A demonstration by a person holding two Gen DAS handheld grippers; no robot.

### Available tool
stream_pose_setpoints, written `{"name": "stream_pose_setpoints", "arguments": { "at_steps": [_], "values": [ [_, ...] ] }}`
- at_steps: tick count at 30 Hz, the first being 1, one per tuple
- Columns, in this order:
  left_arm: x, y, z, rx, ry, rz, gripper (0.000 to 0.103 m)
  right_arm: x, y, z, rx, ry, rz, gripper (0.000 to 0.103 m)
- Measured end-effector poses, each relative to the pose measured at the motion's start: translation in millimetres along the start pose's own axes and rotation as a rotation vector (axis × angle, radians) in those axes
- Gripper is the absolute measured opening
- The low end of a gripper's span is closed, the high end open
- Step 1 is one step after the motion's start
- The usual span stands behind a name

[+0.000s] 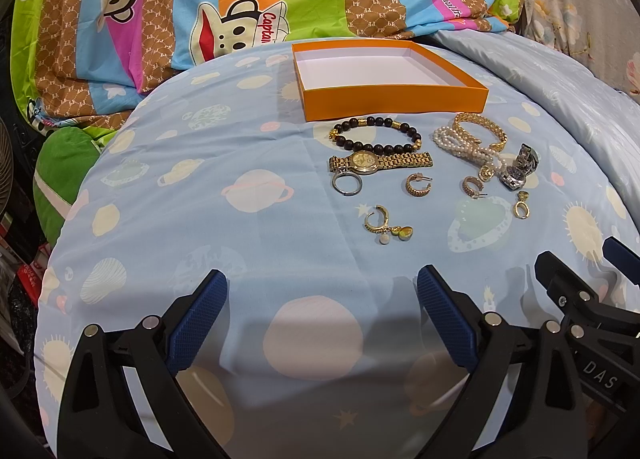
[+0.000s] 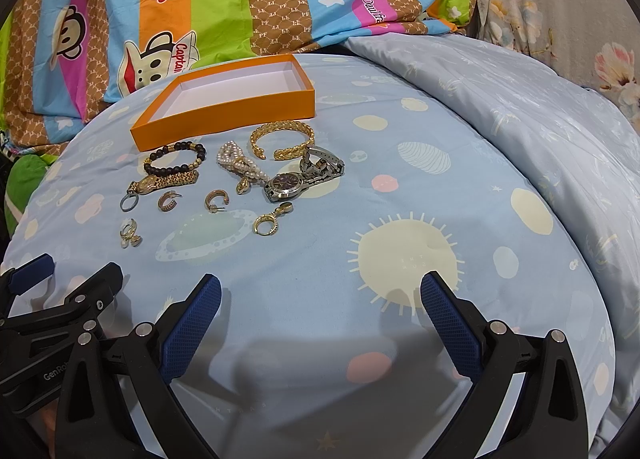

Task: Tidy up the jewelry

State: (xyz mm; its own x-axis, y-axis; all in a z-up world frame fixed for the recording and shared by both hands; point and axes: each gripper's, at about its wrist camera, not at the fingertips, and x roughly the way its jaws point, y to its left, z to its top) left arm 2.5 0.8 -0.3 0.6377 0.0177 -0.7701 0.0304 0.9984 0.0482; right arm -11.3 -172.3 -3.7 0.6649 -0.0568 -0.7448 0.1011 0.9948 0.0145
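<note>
nothing is boxed yet: both tools, left tool [image 1: 322, 311] and right tool [image 2: 320, 313], hover wide and empty; next, grasp jewelry lying at 6 o'clock of the orange box [image 1: 394, 99].

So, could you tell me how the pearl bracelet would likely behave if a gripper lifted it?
The pearl bracelet lies bunched in loose strands, so it would probably droop. Its round beads may slip from the pads. It touches the gold cuff and might drag it.
</note>
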Motion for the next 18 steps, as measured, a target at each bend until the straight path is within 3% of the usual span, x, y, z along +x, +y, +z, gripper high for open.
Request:
{"name": "stream_pose_setpoints", "arguments": {
  "at_steps": [18],
  "values": [
    [0.1, 10.4, -4.2, -0.028, 0.015, -0.014, 0.094, 4.4, -3.7, 3.5, -0.005, 0.045, 0.018, 0.098]
  ]
}}
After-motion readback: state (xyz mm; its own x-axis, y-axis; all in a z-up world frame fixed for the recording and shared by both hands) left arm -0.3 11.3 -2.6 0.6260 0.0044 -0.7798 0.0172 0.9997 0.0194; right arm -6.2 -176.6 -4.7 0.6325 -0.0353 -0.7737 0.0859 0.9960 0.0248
